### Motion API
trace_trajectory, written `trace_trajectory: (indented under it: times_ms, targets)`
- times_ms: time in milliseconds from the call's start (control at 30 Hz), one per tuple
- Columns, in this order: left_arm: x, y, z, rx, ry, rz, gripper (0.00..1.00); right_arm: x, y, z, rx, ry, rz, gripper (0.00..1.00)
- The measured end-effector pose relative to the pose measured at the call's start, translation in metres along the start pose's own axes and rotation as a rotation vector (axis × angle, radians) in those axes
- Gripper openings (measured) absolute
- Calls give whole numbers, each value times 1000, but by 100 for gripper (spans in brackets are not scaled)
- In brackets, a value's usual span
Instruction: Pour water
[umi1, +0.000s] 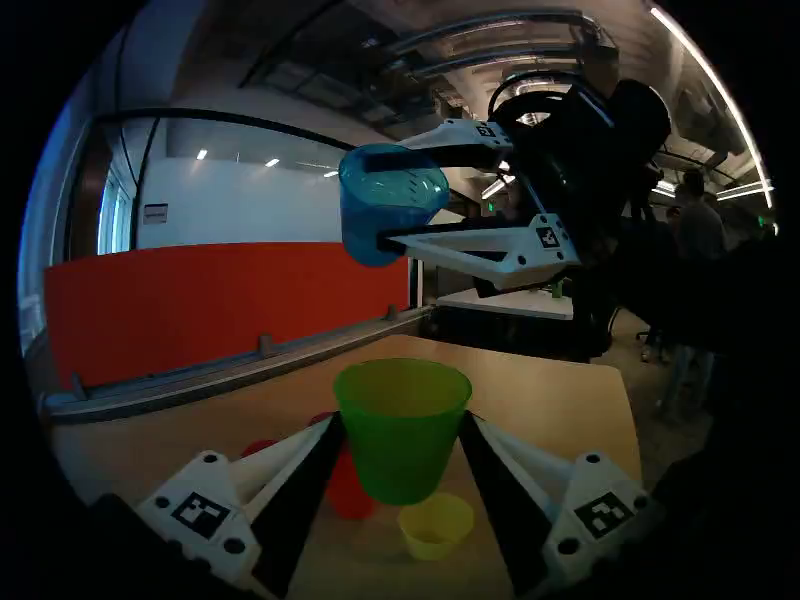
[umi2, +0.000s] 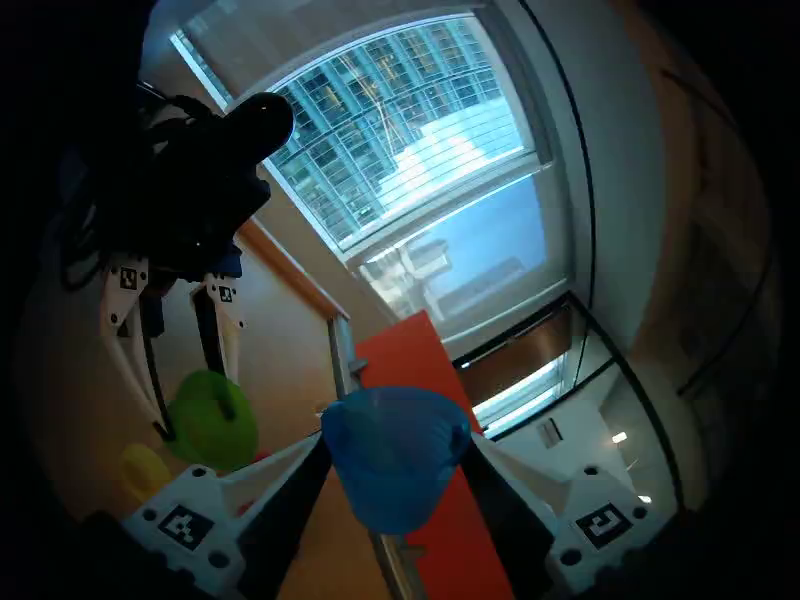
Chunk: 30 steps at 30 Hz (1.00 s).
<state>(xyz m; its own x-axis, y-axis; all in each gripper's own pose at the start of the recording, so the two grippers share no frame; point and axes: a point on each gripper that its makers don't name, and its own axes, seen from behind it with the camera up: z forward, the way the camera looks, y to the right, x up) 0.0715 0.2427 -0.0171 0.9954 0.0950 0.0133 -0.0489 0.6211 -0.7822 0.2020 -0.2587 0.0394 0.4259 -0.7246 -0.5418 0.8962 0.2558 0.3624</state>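
Nearest, at the bottom of the left gripper view, is the left claw (umi1: 400, 420). Its two white fingers (umi1: 255, 470) with black pads are clamped on either side of a green translucent plastic cup (umi1: 402, 445), which stands upright at lower centre, mouth open. Lower in the frame, a small yellow plastic cup (umi1: 435, 525) and a red plastic cup (umi1: 350, 492) rest on the pale wooden tabletop (umi1: 540, 390), the red one partly hidden by the green cup.

In the upper centre, the right claw (umi1: 392, 195) reaches in from the right, turned so that one finger lies above the other. Both fingers press on a blue translucent plastic cup (umi1: 385, 215), held in the air over the green cup and well apart from it. I cannot tell whether either cup holds water.

In the right gripper view the blue cup sits gripped at bottom centre and the green cup shows at lower left.

Farthest off are an orange wall panel (umi1: 220, 300) behind the tabletop and a large window (umi2: 430, 170).
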Motion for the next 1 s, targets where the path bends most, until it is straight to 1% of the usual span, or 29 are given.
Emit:
trace_trajectory:
  times_ms: [200, 400, 1000]
  targets:
    - [1, 0, 1, -3, 0, 1, 83, 1, 3, 3, -7, -3, -48, 89]
    - [1, 2, 1, -7, -2, 6, 83, 0, 4, 6, -15, -12, -82, 89]
    - [0, 3, 1, -8, -4, 15, 82, 3, 10, 7, -38, -12, -146, 89]
